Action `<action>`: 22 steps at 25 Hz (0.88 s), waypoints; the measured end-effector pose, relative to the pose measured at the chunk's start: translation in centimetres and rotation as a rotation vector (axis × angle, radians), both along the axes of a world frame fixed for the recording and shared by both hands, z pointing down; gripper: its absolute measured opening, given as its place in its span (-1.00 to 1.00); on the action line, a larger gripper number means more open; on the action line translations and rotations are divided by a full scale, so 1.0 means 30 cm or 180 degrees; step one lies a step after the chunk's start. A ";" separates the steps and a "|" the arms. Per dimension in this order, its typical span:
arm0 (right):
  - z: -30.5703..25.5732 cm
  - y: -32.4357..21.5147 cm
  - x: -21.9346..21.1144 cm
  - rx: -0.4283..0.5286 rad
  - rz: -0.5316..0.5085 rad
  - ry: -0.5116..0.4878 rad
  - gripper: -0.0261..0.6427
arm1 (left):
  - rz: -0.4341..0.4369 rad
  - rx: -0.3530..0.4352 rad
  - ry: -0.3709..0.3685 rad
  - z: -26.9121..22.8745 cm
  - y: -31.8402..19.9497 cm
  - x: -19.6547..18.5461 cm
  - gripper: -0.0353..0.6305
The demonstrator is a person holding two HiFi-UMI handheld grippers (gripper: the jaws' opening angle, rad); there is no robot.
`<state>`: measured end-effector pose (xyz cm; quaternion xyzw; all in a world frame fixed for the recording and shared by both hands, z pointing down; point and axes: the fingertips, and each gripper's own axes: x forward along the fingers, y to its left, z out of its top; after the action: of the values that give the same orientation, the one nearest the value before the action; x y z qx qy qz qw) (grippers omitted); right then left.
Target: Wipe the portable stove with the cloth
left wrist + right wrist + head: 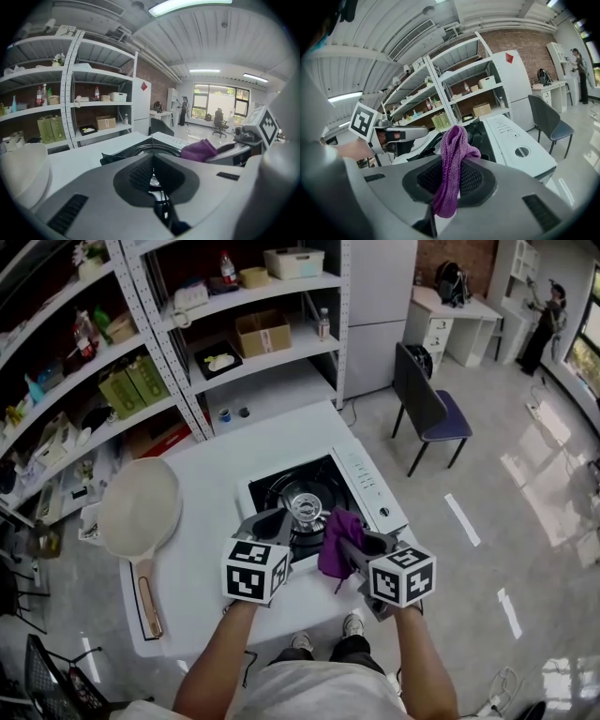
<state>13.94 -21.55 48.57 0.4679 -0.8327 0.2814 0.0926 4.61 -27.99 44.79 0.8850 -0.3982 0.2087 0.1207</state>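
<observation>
Right gripper [345, 544] pinching purple cloth [330, 554] (bunched, hanging) above portable stove [370, 486]; left gripper [279, 519] pressed together beside burner [305, 505].

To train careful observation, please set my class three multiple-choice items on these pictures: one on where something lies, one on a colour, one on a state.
1. Where is the pan?
A on the stove
B on the table, left of the stove
C on the chair

2. What colour is the cloth?
A yellow
B white
C purple

3. What state is the cloth in?
A gripped in the right tongs
B gripped in the left tongs
C lying loose on the table

Answers:
1. B, the pan rests on the white tabletop beside the stove.
2. C, both the head view and the right gripper view show purple.
3. A, the cloth is pinched in the right tongs, while the left tongs are shut on nothing.
</observation>
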 end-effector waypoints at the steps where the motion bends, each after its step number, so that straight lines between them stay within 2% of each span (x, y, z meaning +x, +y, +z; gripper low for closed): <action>1: -0.009 0.003 -0.003 -0.0003 -0.0054 -0.0023 -0.73 | -0.0014 0.0003 -0.0004 0.000 -0.004 0.001 -0.88; 9: -0.188 -0.005 -0.030 0.0277 -0.0512 -0.0022 -0.73 | -0.0202 0.0046 -0.0028 -0.019 -0.027 -0.025 -0.88; 19: -0.321 -0.173 0.041 0.0538 -0.0711 0.0039 -0.73 | -0.0493 0.0076 -0.0009 -0.039 -0.041 -0.055 -0.88; 22: -0.325 -0.256 0.068 0.0600 -0.0737 0.0155 -0.73 | -0.0599 0.0106 -0.0021 -0.048 -0.050 -0.074 -0.88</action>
<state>15.99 -29.23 38.82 0.3821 -0.9013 0.1780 0.1002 2.38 -29.50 43.36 0.8449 -0.4834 0.1927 0.1238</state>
